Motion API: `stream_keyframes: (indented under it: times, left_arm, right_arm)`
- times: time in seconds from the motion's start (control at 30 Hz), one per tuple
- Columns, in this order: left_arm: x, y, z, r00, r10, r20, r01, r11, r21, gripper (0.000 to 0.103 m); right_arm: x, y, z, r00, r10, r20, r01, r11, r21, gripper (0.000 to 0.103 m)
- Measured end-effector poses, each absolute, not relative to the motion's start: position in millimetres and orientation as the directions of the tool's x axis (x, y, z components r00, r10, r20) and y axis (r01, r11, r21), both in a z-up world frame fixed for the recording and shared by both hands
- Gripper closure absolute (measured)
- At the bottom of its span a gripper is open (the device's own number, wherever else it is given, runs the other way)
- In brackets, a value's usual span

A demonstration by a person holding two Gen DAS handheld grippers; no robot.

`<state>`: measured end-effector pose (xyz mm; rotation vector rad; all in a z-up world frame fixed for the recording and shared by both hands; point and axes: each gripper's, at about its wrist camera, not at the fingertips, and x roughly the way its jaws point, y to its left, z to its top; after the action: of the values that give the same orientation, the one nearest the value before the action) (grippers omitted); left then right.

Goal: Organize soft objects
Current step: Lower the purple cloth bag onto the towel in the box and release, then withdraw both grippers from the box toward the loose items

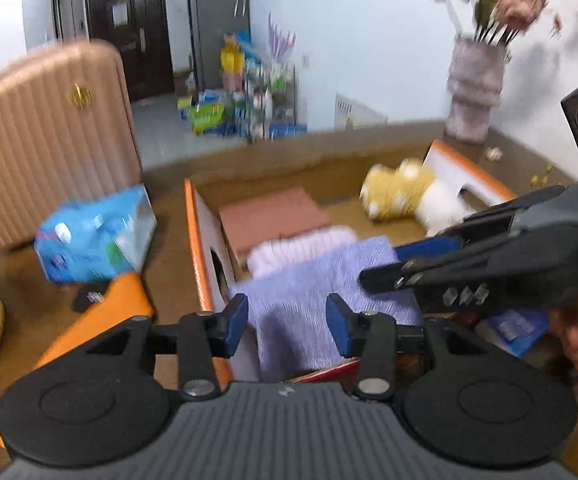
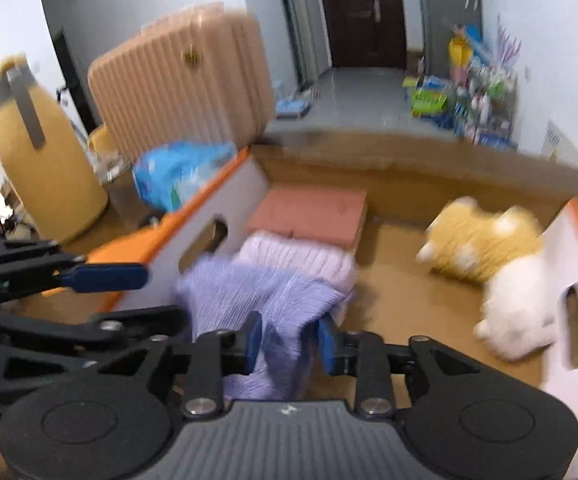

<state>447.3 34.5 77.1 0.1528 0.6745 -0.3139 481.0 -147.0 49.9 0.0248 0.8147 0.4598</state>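
Observation:
A cardboard box [image 1: 205, 240] with white walls and orange rims stands open in front of me. Inside it lie a folded salmon cloth [image 1: 273, 216], a folded pale pink cloth [image 1: 301, 248] and a yellow and white plush toy [image 1: 401, 192]. A purple ribbed cloth [image 1: 321, 280] drapes over the pink one and the box's near edge. My left gripper [image 1: 287, 326] is open, its pads on either side of the purple cloth without pressing it. My right gripper [image 2: 289, 342] is open too, with a hanging fold of the purple cloth [image 2: 257, 292] between its pads.
A ribbed pink suitcase [image 1: 49, 140] stands left of the box, with a blue tissue pack [image 1: 93, 240] in front of it. A vase of flowers [image 1: 475, 92] stands at the back right. A tall yellow bag [image 2: 45, 168] stands at the far left.

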Motion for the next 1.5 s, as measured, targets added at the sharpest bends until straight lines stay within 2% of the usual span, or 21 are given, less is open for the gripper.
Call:
stream_keyframes:
  times: [0.13, 0.27, 0.5, 0.7, 0.8, 0.9, 1.03, 1.27, 1.5]
  left_arm:
    - [418, 42, 117, 0.8, -0.235, -0.553, 0.313, 0.949, 0.049, 0.05]
    - [383, 47, 141, 0.842, -0.219, -0.492, 0.285, 0.956, 0.063, 0.044]
    - [325, 39, 160, 0.872, -0.222, -0.435, 0.271, 0.961, 0.052, 0.041]
    - [260, 27, 150, 0.896, -0.234, -0.377, 0.272, 0.961, 0.049, 0.03]
    - [228, 20, 134, 0.907, -0.229, -0.352, 0.268, 0.961, 0.064, 0.029]
    - [196, 20, 115, 0.904, -0.254, -0.345, 0.278, 0.96, 0.023, 0.027]
    - [160, 27, 81, 0.878, -0.286, -0.383, 0.274, 0.958, -0.089, 0.026]
    - [137, 34, 56, 0.858, -0.289, -0.426, 0.27, 0.957, -0.105, 0.026]
    - [152, 32, 49, 0.838, -0.307, -0.451, 0.275, 0.952, -0.137, 0.027]
  right_arm:
    - [454, -181, 103, 0.673, 0.414, -0.613, -0.384, 0.904, 0.189, 0.063]
    - [417, -217, 143, 0.746, 0.387, -0.542, -0.37, 0.917, 0.145, 0.062]
    - [351, -266, 167, 0.813, 0.334, -0.477, -0.322, 0.94, 0.11, 0.06]
    - [287, -278, 156, 0.836, 0.355, -0.419, -0.353, 0.932, 0.084, 0.058]
    - [247, -278, 141, 0.853, 0.35, -0.388, -0.363, 0.931, 0.043, 0.05]
    - [211, -277, 121, 0.857, 0.352, -0.377, -0.367, 0.93, 0.033, 0.049]
    - [167, -273, 89, 0.867, 0.332, -0.371, -0.332, 0.941, 0.067, 0.048]
    - [116, -263, 55, 0.857, 0.327, -0.399, -0.316, 0.944, 0.095, 0.049]
    - [129, -263, 48, 0.872, 0.279, -0.402, -0.264, 0.96, 0.093, 0.049]
